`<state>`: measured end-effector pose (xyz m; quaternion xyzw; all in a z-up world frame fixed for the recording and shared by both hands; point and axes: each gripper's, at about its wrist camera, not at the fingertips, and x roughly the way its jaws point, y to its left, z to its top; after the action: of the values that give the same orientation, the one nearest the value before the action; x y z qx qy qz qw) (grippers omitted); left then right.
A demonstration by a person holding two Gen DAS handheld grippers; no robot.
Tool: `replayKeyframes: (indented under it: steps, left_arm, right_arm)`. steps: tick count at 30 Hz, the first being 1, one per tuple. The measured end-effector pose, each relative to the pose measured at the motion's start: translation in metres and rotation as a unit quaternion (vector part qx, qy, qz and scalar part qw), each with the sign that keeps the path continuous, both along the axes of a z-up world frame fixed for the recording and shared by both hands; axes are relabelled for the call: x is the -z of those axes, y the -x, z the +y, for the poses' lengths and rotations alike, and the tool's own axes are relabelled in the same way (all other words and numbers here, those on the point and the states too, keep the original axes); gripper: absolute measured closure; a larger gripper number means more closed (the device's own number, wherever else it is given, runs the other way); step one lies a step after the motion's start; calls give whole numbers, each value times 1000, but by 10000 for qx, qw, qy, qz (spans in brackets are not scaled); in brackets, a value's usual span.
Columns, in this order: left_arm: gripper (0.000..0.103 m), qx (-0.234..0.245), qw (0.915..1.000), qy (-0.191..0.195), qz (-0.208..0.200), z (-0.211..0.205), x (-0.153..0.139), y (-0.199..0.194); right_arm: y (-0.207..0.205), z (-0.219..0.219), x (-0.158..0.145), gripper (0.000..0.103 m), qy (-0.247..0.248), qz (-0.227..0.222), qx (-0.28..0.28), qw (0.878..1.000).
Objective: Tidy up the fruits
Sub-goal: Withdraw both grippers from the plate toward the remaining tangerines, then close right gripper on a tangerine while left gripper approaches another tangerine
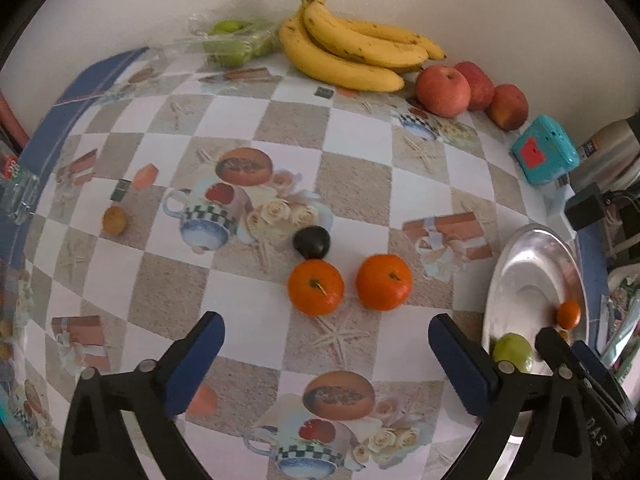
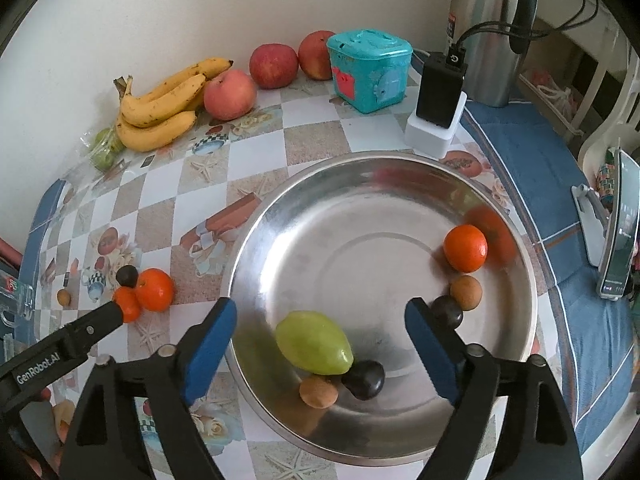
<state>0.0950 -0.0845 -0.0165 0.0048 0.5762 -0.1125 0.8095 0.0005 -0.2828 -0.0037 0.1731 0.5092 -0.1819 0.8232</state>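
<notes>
Glossy checked oilcloth (image 1: 360, 148), printed with teacups, roses and starfish, covers the table against a plain pale wall.

Nearest in the left wrist view, the left gripper (image 1: 326, 340) hangs with its blue-padded fingers spread wide and nothing between them. Just beyond lie two round oranges (image 1: 316, 287) side by side, a dark plum (image 1: 311, 242) touching the left one. A small brown fruit (image 1: 115, 220) sits well apart to the left. At the wall lie a speckled banana bunch (image 1: 352, 52), three red apples (image 1: 442, 90) and a crinkled clear bag of green fruit (image 1: 236, 42).

The right gripper (image 2: 320, 322) hovers over a shiny steel dish (image 2: 280, 216), its fingers likewise apart and empty. Below them in the dish rest a smooth green mango-shaped fruit (image 2: 316, 342), a brown fruit (image 2: 318, 392) and a dark plum (image 2: 364, 378), all touching. Along the dish's right wall sit another plum (image 2: 448, 312), a brown fruit (image 2: 466, 292) and an orange (image 2: 466, 248). Behind the dish stand a black charger in a white dock (image 2: 438, 108), a teal plastic box (image 2: 370, 70) and a steel flask (image 2: 486, 32).
</notes>
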Motion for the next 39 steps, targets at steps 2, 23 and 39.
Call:
replayKeyframes:
  steps: [2,23,39]
  left_arm:
    - [0,-33,10000,-62,-49,2,0,-1]
    - [0,-394,9979,-391,-344,41,-12,-17]
    - [0,-1354,9903,3,-317,108,-15,-35]
  right_arm:
    - [-1,2,0,13,50,-9,-54,10000]
    - [-12,26,-4,7,-49,-333,-460,9984]
    - [-44,94,-7,7,-359,-713,-1506,9854]
